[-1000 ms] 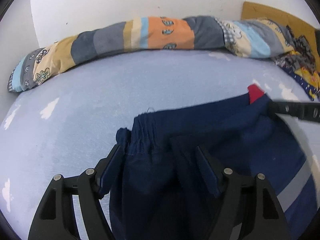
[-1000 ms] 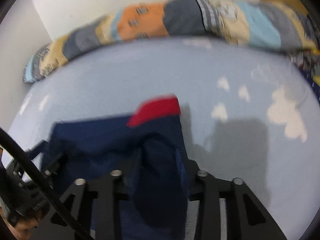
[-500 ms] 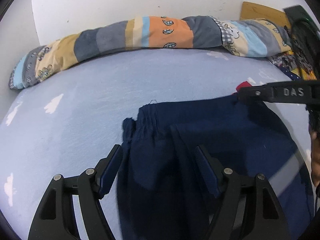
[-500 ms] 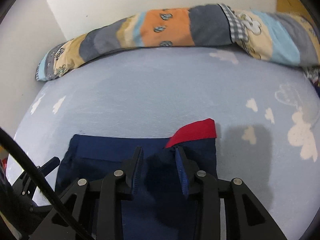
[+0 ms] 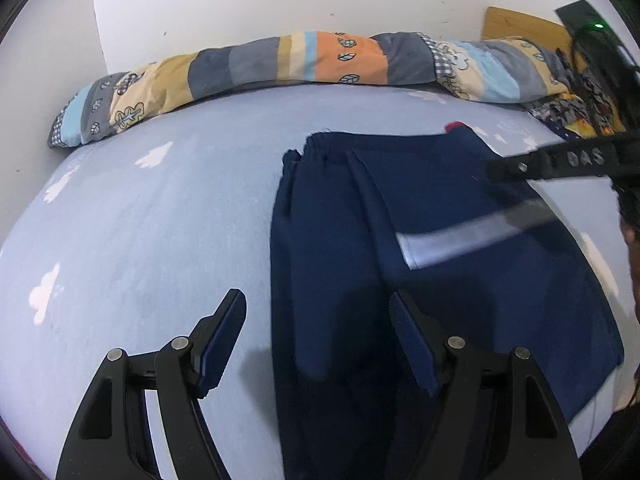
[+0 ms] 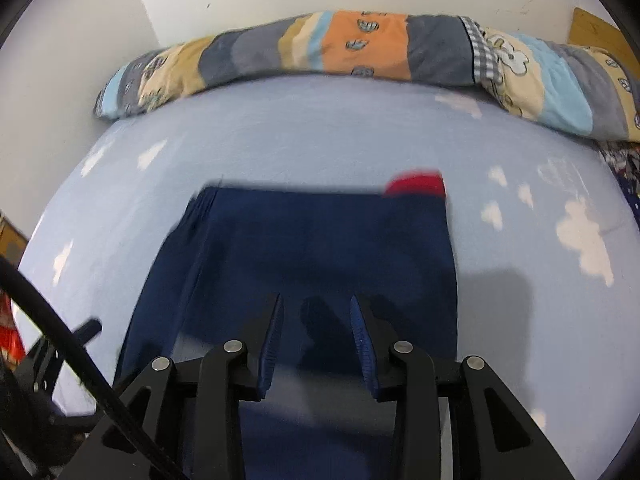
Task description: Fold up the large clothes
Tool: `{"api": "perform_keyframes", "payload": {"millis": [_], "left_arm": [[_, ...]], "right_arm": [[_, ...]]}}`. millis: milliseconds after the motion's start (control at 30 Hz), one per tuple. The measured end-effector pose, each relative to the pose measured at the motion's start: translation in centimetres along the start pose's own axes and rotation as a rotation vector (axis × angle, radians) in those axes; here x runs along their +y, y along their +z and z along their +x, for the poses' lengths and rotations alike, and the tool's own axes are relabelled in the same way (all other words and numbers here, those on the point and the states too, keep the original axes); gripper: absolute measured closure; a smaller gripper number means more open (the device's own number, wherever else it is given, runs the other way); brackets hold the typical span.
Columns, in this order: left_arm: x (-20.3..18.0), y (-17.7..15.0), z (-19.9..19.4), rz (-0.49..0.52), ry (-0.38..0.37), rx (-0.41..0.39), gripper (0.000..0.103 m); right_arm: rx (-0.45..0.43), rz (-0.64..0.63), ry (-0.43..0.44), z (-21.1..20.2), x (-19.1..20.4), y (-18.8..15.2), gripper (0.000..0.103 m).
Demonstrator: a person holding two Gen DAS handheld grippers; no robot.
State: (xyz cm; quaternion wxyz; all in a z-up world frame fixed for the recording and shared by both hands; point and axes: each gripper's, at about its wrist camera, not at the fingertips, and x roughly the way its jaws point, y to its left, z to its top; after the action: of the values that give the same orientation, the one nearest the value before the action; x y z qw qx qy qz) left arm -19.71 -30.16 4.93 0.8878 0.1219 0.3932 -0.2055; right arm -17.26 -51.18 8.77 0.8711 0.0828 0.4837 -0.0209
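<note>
Presently, the left gripper (image 5: 316, 320) stands with its jaws wide apart and nothing clamped between them. Its left finger (image 5: 218, 336) is over bare sheet; its right finger (image 5: 412, 344) is over the dark cloth. The navy garment (image 5: 400, 280) lies flat on the light blue sheet (image 5: 140, 240), reaching from between these fingers forward and off to the gripper's right. Its gathered waistband edge (image 5: 320, 148) is the far end, ahead of the fingertips. A grey-white stripe (image 5: 460, 236) crosses the cloth ahead and to the right of the right finger. A small red patch (image 5: 456, 125) shows at the far right corner of the garment.

The right gripper (image 6: 316, 316) has its jaws partly parted, with a clear gap and nothing pinched between them. Both of its fingers (image 6: 272, 340) are over the navy garment (image 6: 320, 240), which spreads ahead of them and to either side; whether the pads touch the cloth cannot be told. The red patch (image 6: 416, 184) lies ahead and to the right of this gripper, at the far corner. This view is slightly blurred.

In the left view, the right gripper's black finger (image 5: 560, 160) reaches in from the right, over the far right part of the garment.

A patchwork quilt roll (image 5: 300, 60) lies along the wall, well beyond both grippers.
</note>
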Motion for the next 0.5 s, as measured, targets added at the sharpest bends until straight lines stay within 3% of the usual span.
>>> {"api": "perform_keyframes", "payload": {"millis": [333, 500], "left_arm": [[-3.3, -4.3, -2.3, 0.063, -0.015, -0.009, 0.029], [-3.7, -5.2, -1.7, 0.062, -0.009, -0.013, 0.029]], "right_arm": [[-0.017, 0.026, 0.022, -8.0, 0.1, -13.1, 0.065], [-0.007, 0.038, -0.007, -7.9, 0.0, -16.8, 0.065]]}}
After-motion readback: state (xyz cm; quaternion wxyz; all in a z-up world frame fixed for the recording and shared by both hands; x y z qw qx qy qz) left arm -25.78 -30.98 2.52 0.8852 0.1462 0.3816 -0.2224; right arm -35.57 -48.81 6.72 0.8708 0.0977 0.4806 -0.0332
